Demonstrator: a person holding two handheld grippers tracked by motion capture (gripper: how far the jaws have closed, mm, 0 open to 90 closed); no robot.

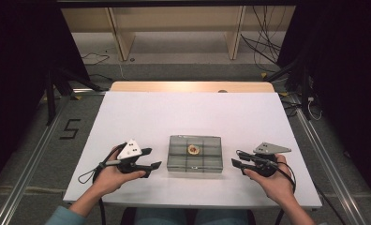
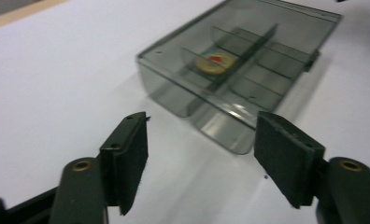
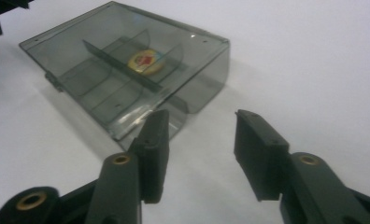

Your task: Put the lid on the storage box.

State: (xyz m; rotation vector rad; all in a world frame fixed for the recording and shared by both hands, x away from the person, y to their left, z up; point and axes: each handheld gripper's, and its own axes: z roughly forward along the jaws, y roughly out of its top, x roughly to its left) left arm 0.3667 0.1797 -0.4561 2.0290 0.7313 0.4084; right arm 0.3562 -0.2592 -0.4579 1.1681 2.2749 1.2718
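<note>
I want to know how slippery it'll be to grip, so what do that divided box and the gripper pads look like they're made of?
The box looks like smoky clear hard plastic, glossy: you see its dividers and a round badge through the lid, with highlights on the edges. The pads look like matte black foam or rubber, no shine; which one is unclear.

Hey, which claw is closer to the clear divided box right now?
Left, slightly. The left claw sits just off the box's left side; the right claw sits a bit farther off its right side. Neither touches it.
</note>
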